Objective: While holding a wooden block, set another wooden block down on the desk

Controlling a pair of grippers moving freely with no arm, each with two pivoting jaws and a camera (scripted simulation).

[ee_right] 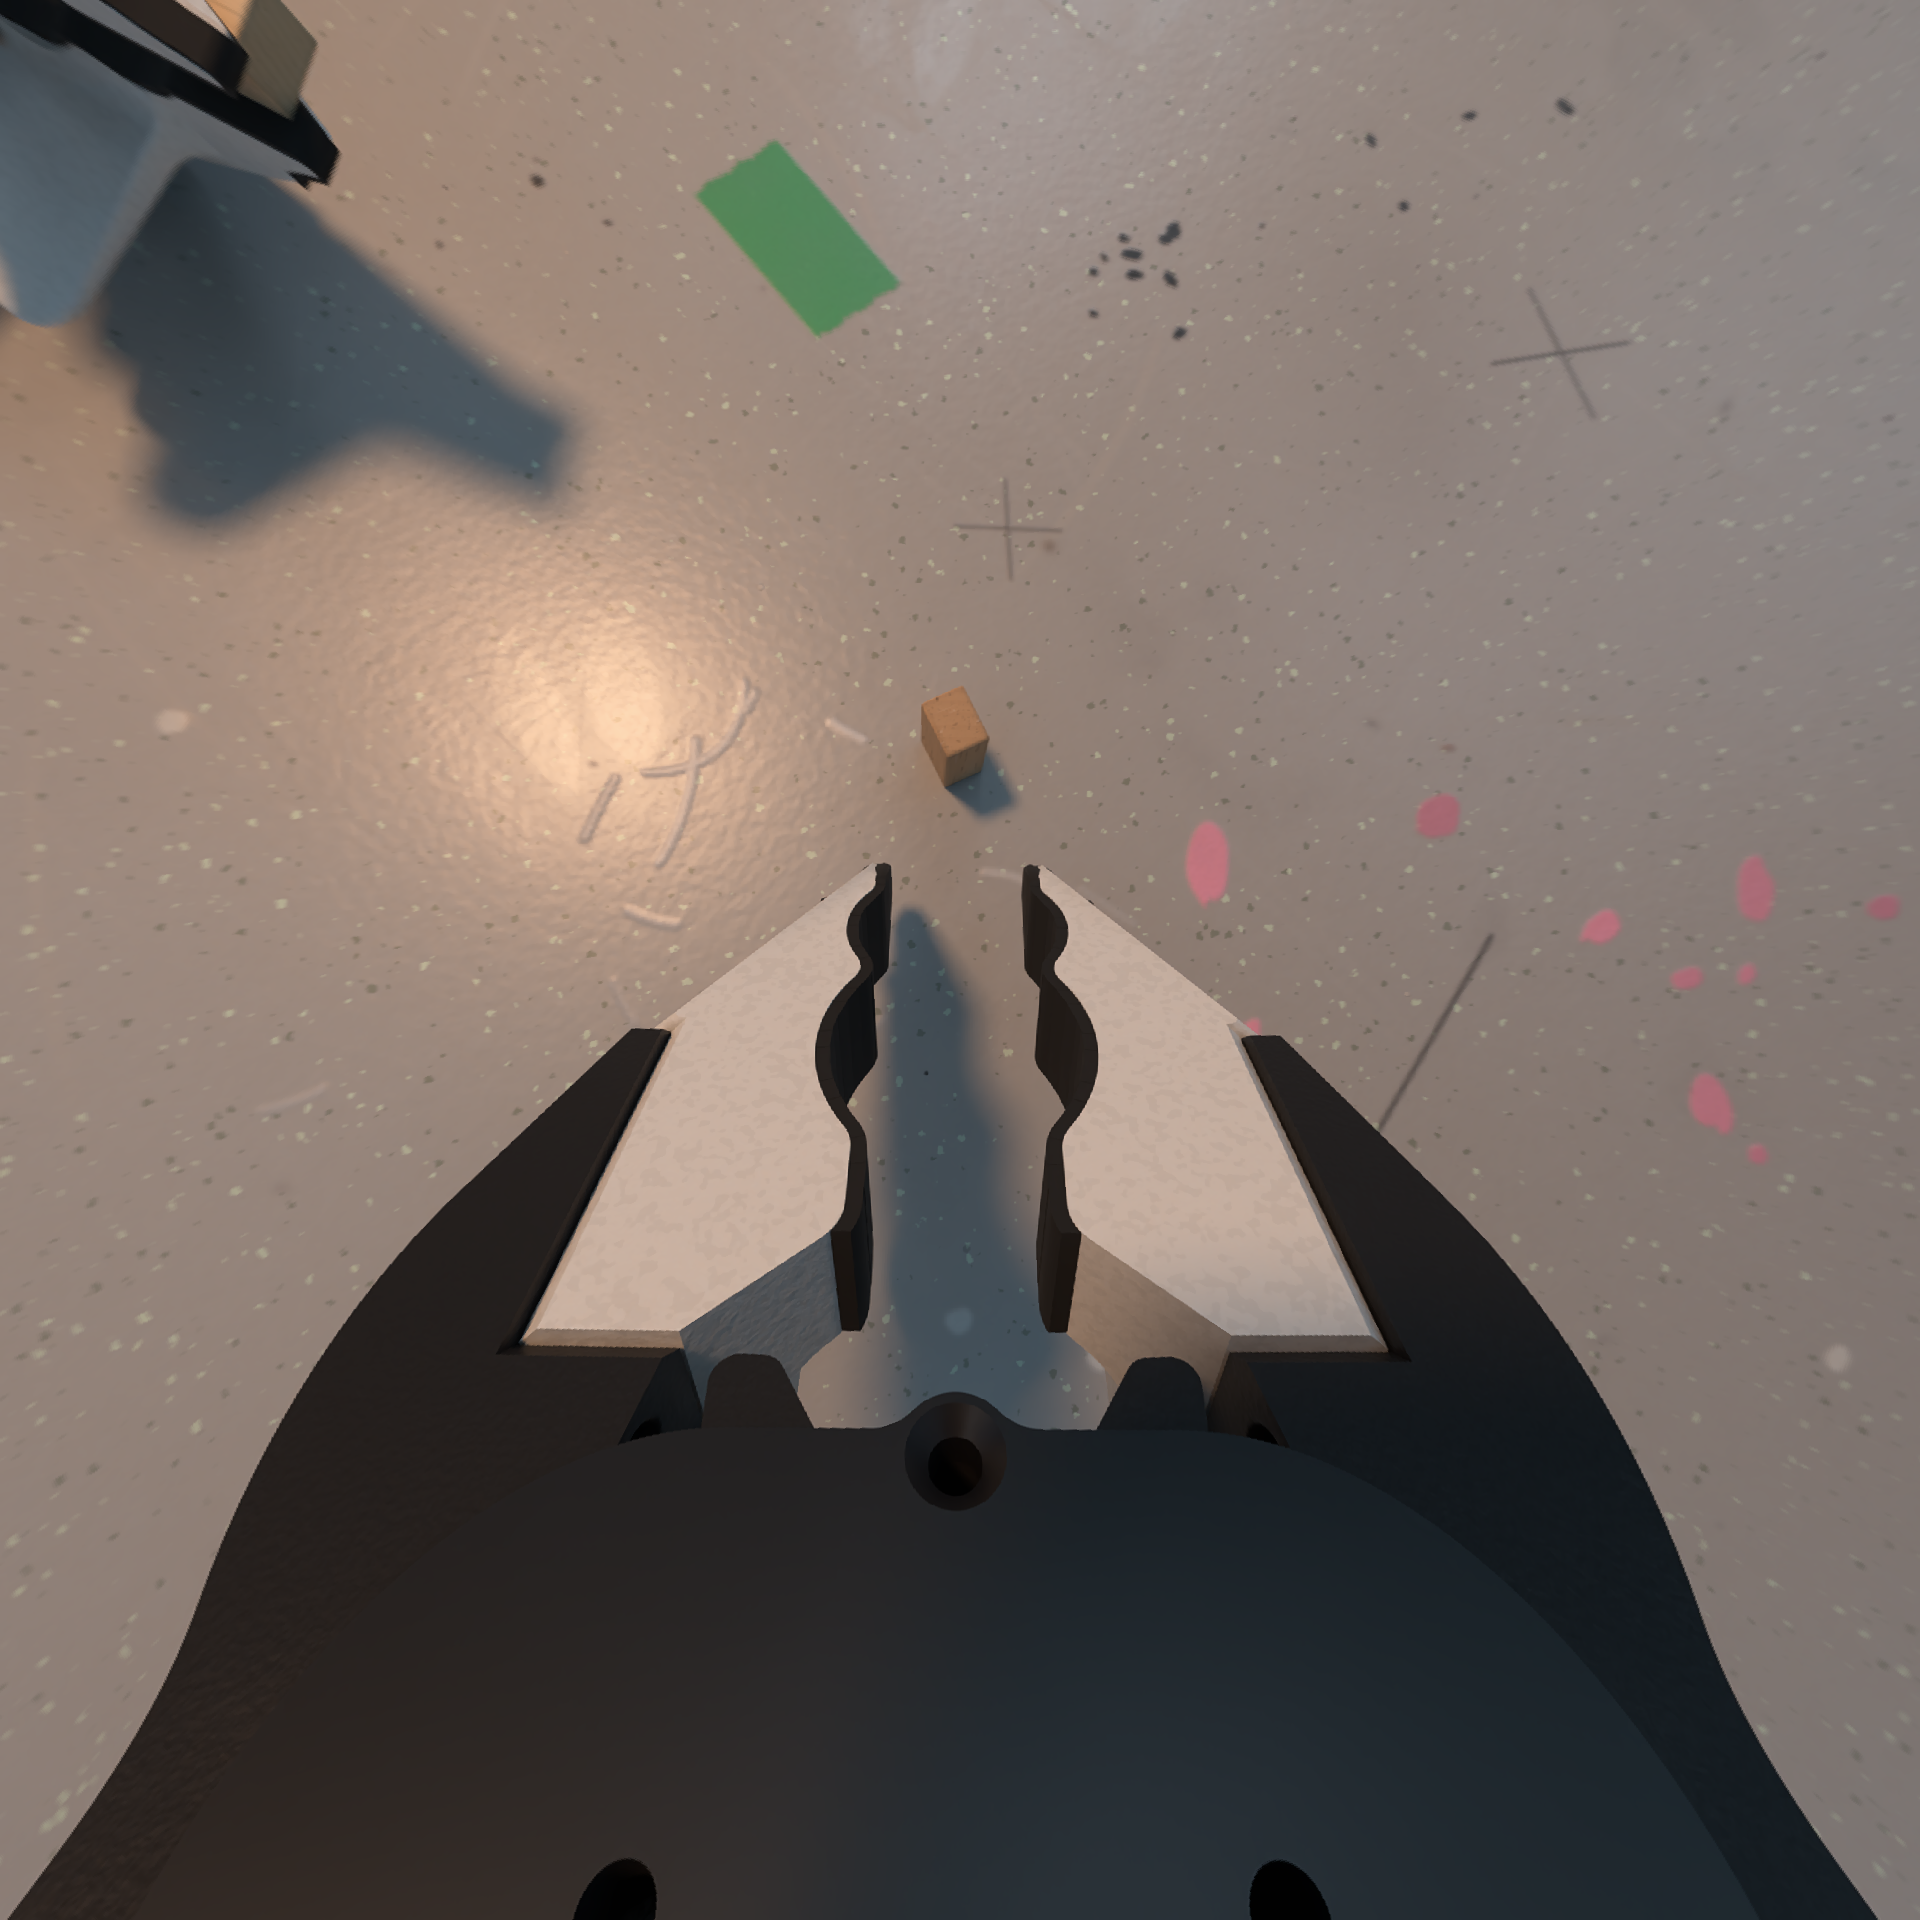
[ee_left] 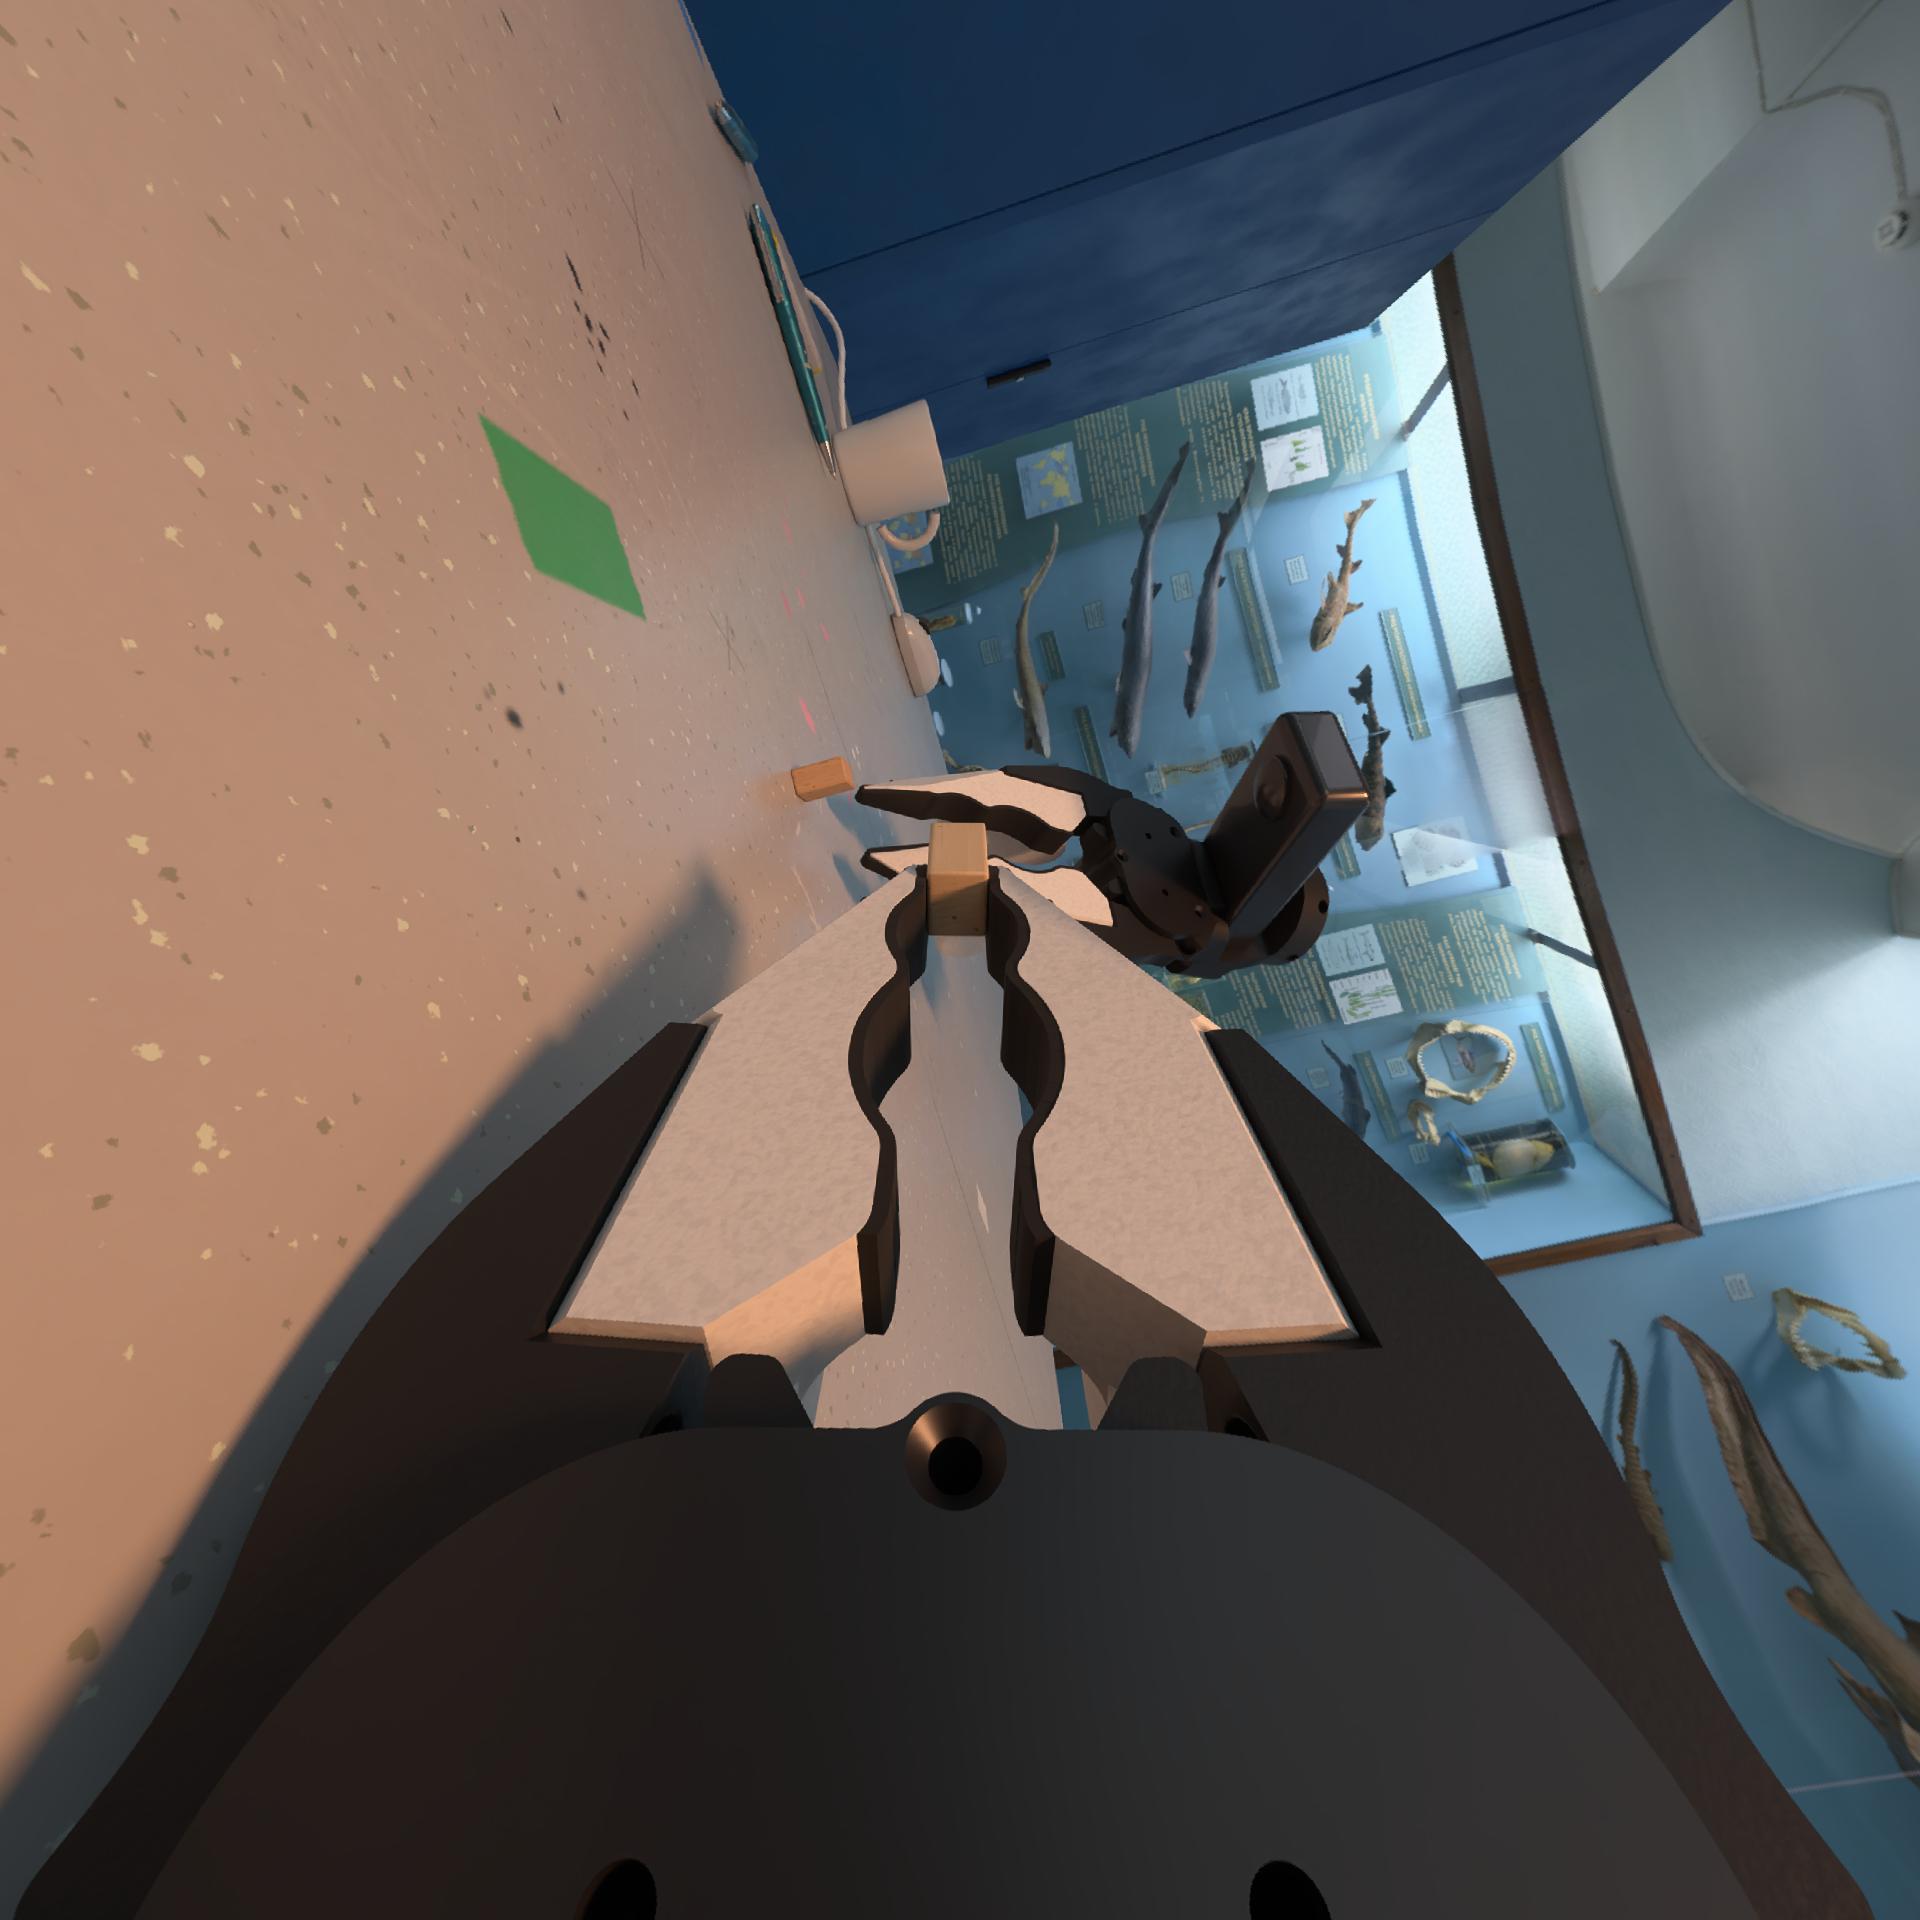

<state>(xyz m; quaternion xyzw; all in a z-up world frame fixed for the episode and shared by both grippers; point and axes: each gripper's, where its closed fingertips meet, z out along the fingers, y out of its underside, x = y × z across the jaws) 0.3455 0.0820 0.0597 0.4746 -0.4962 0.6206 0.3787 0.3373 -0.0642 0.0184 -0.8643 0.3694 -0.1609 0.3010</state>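
Item: left tool (ee_left: 957,883), black-bodied with pale fingers, pinched on a pale rectangular wooden block (ee_left: 957,879) at the fingertips; block held clear of the speckled beige counter (ee_left: 312,727).

Item: right tool (ee_right: 957,883), fingers spread, nothing between them; poised above the counter.

Item: small tan wooden block (ee_right: 954,735), resting on the counter just beyond the right tool's fingertips, apart from them, shadow cast beside it.

Item: green rectangular patch (ee_right: 797,237), far side of the counter, unoccupied.

Status: set-down is judged complete, with one block kept in hold. Only withdrawal of the right tool is judged left.
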